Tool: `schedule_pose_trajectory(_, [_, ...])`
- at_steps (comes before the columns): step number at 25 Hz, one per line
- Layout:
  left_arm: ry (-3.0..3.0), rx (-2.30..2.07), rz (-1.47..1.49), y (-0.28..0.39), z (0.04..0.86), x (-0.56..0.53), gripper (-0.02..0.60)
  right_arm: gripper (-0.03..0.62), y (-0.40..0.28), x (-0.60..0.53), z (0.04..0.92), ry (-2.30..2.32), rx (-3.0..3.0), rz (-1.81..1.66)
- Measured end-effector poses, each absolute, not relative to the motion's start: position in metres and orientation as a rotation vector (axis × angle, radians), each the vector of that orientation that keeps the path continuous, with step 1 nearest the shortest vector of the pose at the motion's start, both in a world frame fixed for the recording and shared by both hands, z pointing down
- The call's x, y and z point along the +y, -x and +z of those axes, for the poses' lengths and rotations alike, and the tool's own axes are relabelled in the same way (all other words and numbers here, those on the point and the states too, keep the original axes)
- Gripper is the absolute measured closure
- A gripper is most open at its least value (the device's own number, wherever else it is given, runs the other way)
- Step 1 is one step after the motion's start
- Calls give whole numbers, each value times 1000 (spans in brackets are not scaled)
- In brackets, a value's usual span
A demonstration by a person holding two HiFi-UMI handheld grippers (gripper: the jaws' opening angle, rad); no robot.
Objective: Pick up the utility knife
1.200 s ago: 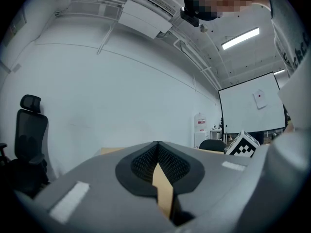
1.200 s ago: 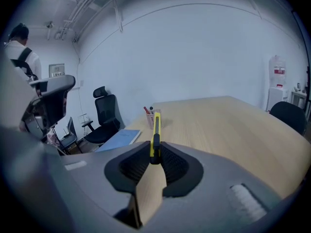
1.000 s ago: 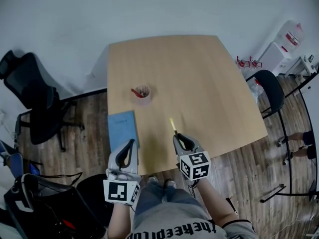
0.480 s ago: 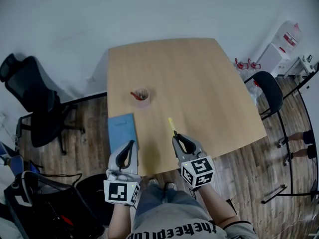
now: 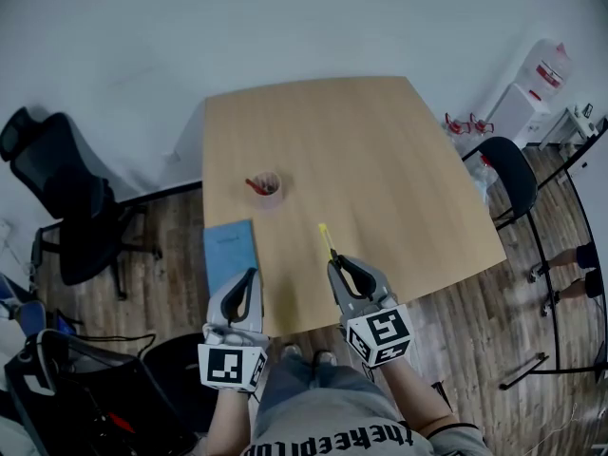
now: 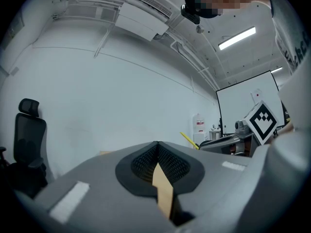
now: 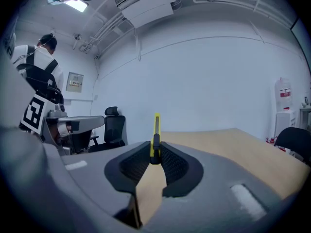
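Note:
A slim yellow utility knife (image 5: 326,239) sticks forward out of my right gripper (image 5: 334,258), whose jaws are shut on its black slider end. The right gripper view shows the knife (image 7: 156,132) standing up between the pads, lifted above the wooden table (image 7: 233,147). The knife's yellow tip (image 6: 189,140) also shows at the right of the left gripper view. My left gripper (image 5: 251,275) hovers at the table's near edge by the blue notebook, its jaws shut with nothing between them.
A blue notebook (image 5: 231,255) lies at the table's near left corner. A clear cup with red items (image 5: 266,187) stands beyond it. Black office chairs (image 5: 57,198) (image 5: 508,174) stand left and right of the table (image 5: 380,160).
My right gripper has risen with the knife in it, lifting it off the table. The left gripper has stayed where it was.

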State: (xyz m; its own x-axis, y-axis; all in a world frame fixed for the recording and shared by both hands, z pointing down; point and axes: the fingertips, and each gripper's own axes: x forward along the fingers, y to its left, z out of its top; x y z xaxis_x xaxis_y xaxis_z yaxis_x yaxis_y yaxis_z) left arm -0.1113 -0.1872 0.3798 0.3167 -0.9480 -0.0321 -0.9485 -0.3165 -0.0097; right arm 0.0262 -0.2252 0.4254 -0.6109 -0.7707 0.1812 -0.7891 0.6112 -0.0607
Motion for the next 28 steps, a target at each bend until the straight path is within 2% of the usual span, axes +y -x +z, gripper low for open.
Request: schedule_pose_trajectory(28, [2497,1817,40,106,364,-169,561,526,-37,-200,370,-1402,-2814,29])
